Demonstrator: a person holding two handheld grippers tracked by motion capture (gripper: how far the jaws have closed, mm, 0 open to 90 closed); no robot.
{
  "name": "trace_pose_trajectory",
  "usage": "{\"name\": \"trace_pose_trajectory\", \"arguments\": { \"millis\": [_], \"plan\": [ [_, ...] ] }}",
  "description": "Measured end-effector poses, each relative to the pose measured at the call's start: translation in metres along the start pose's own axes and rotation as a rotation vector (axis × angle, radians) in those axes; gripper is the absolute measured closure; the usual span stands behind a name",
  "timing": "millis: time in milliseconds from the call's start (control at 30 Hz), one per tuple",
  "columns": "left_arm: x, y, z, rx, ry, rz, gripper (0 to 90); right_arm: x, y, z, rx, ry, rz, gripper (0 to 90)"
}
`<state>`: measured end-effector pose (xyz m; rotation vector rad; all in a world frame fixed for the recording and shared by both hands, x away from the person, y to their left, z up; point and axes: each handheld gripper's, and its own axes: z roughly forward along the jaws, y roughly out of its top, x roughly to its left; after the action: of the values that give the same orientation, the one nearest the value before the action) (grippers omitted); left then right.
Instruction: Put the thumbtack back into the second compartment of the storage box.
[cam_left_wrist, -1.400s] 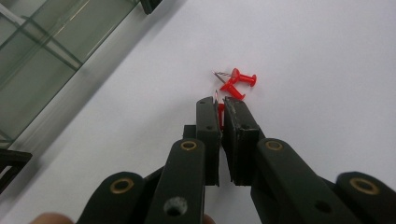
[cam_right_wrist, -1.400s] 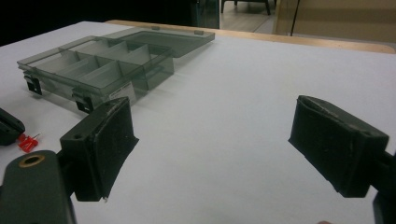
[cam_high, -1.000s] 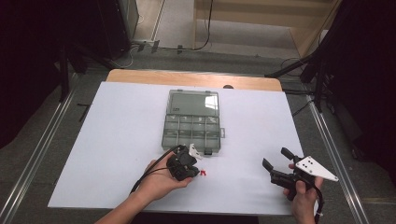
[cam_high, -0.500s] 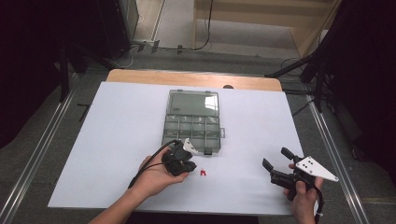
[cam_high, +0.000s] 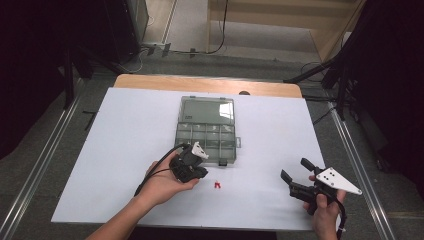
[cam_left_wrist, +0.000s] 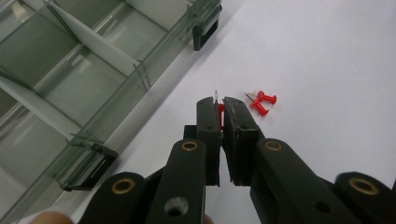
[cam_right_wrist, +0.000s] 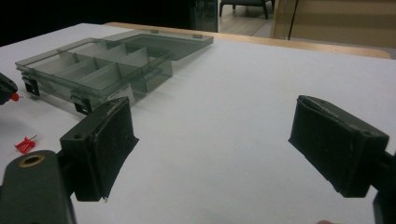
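My left gripper is shut on a red push pin whose needle sticks up between the jaw tips. It hangs a little above the white table, held in a hand near the box's front edge. Two more red push pins lie together on the table just beyond it. The clear grey compartment box stands open, lid laid flat behind it. My right gripper stands open and empty at the front right; both pads are wide apart over bare table.
The white sheet covers the table, with a wooden edge at the back. Metal rails run along both sides on the floor. The box's front latches are close to my left gripper. The box looks empty.
The left hand has lifted and drawn slightly back toward the box with the pin held. The two loose pins and the right gripper have kept still.
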<state>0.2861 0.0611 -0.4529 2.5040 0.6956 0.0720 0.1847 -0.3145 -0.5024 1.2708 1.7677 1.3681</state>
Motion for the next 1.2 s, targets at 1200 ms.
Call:
{"name": "trace_pose_trajectory", "arguments": {
  "millis": [1200],
  "plan": [
    [0.039,0.022,-0.023,-0.04,0.022,-0.035,85.4,0.0,-0.001,0.002,0.003,0.004,-0.003,14.2]
  ]
}}
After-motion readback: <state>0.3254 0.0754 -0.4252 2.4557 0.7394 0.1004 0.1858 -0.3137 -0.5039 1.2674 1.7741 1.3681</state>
